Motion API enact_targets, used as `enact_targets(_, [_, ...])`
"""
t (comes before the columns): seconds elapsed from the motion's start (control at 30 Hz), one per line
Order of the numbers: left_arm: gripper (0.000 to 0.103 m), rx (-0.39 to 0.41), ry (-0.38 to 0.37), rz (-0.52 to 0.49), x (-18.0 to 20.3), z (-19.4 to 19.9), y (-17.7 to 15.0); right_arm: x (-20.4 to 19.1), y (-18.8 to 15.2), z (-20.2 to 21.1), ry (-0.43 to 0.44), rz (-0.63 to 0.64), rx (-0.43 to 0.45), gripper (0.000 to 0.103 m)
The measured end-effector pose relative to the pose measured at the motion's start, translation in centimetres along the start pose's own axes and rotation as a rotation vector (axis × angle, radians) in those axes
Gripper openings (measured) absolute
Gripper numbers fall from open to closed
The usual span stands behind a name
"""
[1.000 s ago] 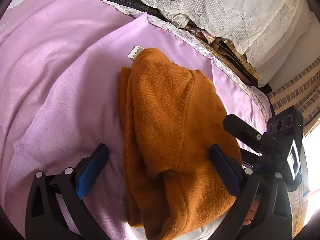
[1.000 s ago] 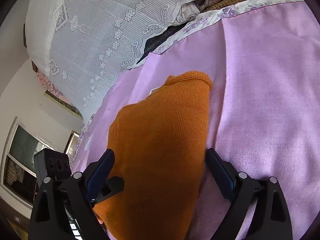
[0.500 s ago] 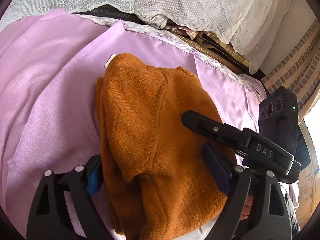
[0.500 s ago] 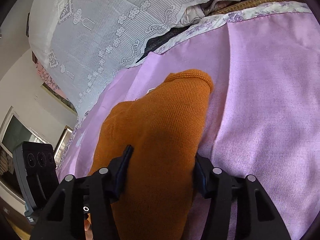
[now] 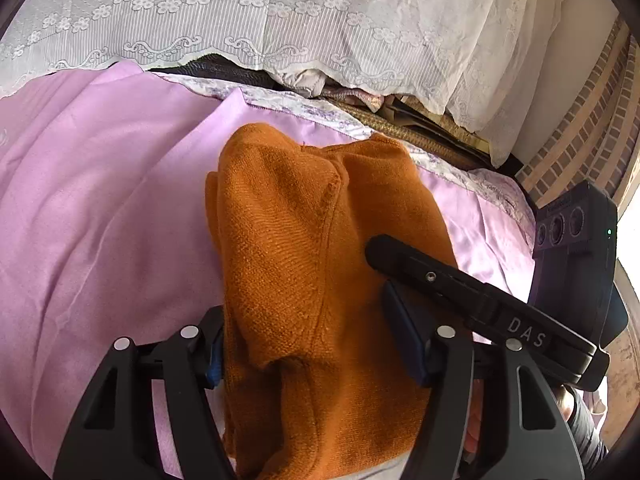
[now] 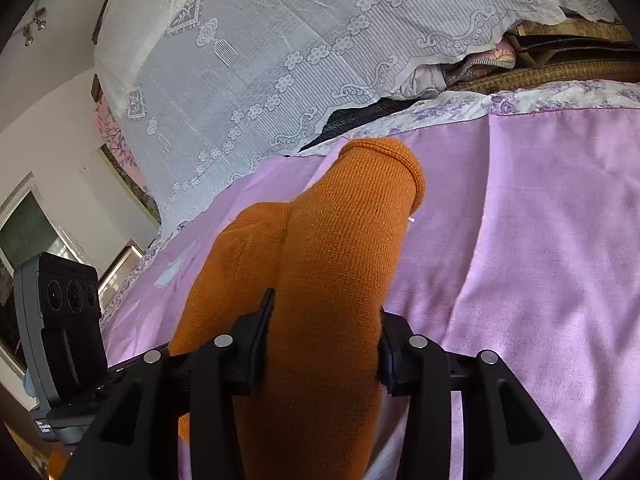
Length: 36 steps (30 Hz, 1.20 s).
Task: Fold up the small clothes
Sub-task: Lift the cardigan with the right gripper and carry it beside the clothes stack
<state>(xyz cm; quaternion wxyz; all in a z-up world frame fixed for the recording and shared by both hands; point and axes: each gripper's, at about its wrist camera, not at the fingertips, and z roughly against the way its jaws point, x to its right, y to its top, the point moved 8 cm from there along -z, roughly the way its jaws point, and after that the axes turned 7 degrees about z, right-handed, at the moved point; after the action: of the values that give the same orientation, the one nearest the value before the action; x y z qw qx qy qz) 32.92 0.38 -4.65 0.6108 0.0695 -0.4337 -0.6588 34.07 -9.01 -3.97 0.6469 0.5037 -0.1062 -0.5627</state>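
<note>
A folded orange knit sweater [image 5: 296,248] lies on a pink sheet [image 5: 100,208]. My left gripper [image 5: 308,344] is shut on the sweater's near end, fingers pressing both sides of the thick bundle. My right gripper [image 6: 324,336] is shut on the same sweater [image 6: 340,240] from the other side and holds its near end raised off the sheet. In the left wrist view the right gripper's black finger [image 5: 440,280] lies across the sweater's right part. The sweater's far end bulges up towards the lace.
The pink sheet [image 6: 540,240] covers a bed with a floral border [image 5: 320,108]. White lace cloth [image 5: 280,20] drapes over piled things behind. A brick wall [image 5: 580,140] stands at the right; a window [image 6: 32,240] at the left.
Both grippers have closed from wide open onto the sweater's near end and moved forward. The sweater has bunched up and lifted, and now hides the white tag at its far end.
</note>
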Motion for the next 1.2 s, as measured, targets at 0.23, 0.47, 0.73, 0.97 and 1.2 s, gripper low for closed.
enact_targets(0.23, [0.064,0.06,0.01,0.039,-1.2,6.0,0.2,-5.8,0.3,2.0,0.072,0.043,0.031,0.043])
enact_targets(0.47, [0.063,0.169,0.17,-0.003,-6.0,16.2,0.2,-16.6,-0.5,0.6,0.24,0.118,0.0,0.043])
enact_targets(0.73, [0.063,0.279,0.292,0.13,-16.6,25.9,0.4,-29.5,-1.6,-5.4,0.414,0.176,-0.097,0.043])
enact_targets(0.97, [0.063,0.327,0.401,0.279,-26.2,30.8,-1.1,-38.3,-5.2,-12.5,0.522,0.203,-0.238,0.043])
enact_targets(1.2, [0.063,0.27,0.433,0.427,-33.3,29.9,-2.8,-40.9,-9.0,-18.2,0.52,0.205,-0.344,0.043])
